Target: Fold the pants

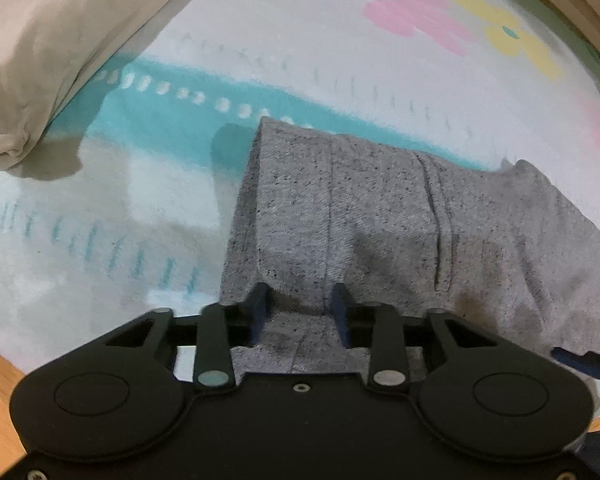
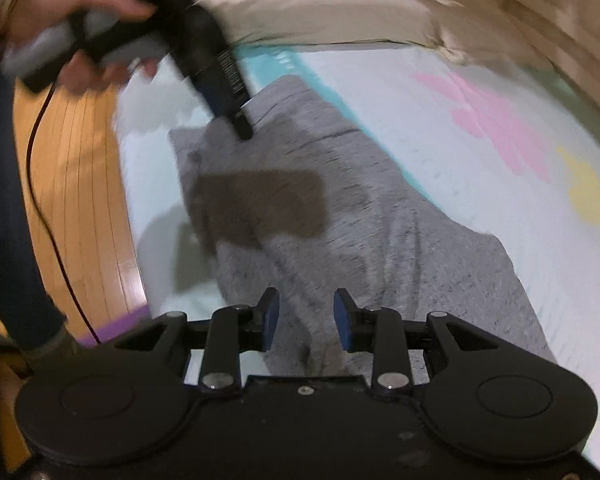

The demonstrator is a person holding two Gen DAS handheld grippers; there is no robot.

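Left wrist view first: the left gripper (image 1: 300,304) points steeply down at the near edge of the grey pants (image 1: 380,216), its blue pads (image 1: 260,312) standing apart with cloth between them; whether they pinch it cannot be told, since the fabric runs loosely through the gap. Right wrist view shows the right gripper (image 2: 306,316) likewise parted over a raised fold of the pants (image 2: 380,240), nothing clearly clamped. Beyond, the pants lie part-folded on a pale blanket (image 1: 340,60) with a teal band and pink and yellow flowers; the person's hand (image 2: 80,20) carries the left gripper at the far-left corner of the cloth. A beige pillow (image 1: 40,60) lies farther off, wood floor (image 2: 88,200) alongside. To do this well, I judge both tongs should take matching edges, close firmly on all layers, then lift evenly so the seams line up before laying over.
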